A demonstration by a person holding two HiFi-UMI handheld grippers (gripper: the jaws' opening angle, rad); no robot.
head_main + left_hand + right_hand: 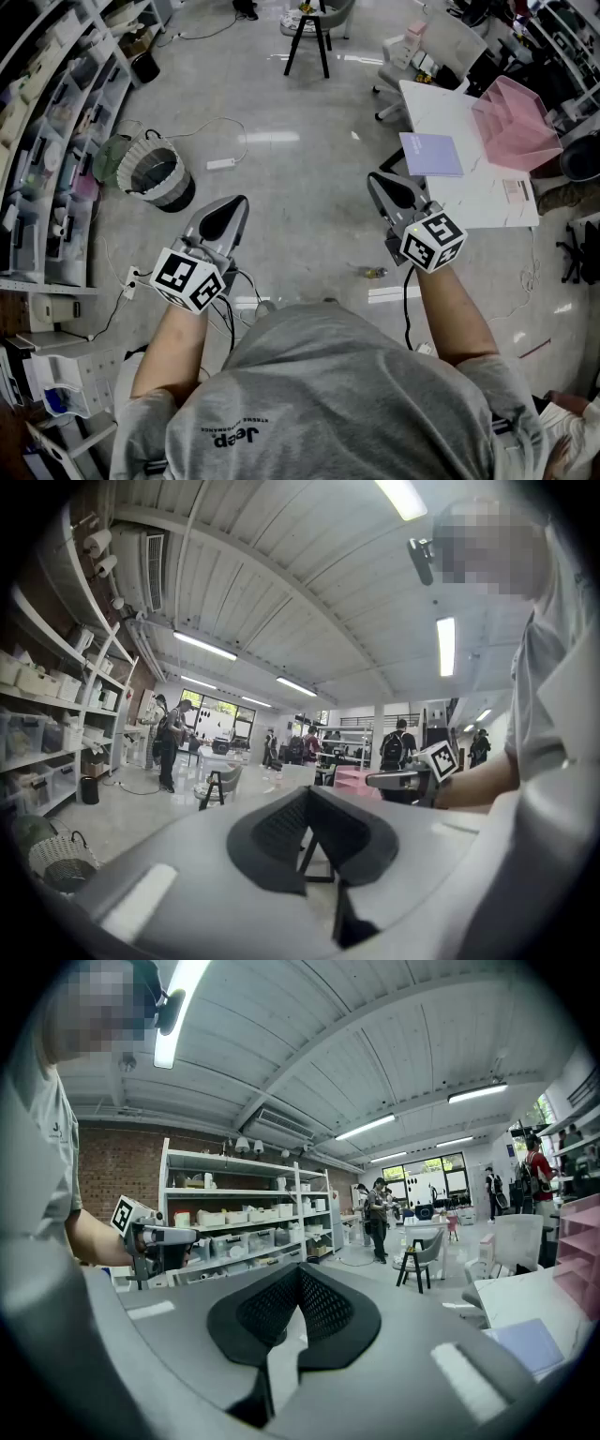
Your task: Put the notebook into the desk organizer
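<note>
A lavender notebook (430, 153) lies flat on a white table (473, 194) at the upper right; in the right gripper view the notebook (528, 1342) shows low at the right. A pink desk organizer (516, 122) stands on the same table behind it, and the organizer (577, 1251) also edges the right gripper view. My left gripper (236, 200) and right gripper (375, 176) are held level over the floor, well short of the table. The left gripper (309, 791) and right gripper (298, 1269) both have their jaw tips together with nothing between them.
A wire wastebasket (155, 176) stands on the floor at the left beside storage shelves (47, 141). A black stool (307, 33) and a white chair (441, 42) stand farther off. A power strip (222, 164) and cables lie on the floor. Several people stand in the distance.
</note>
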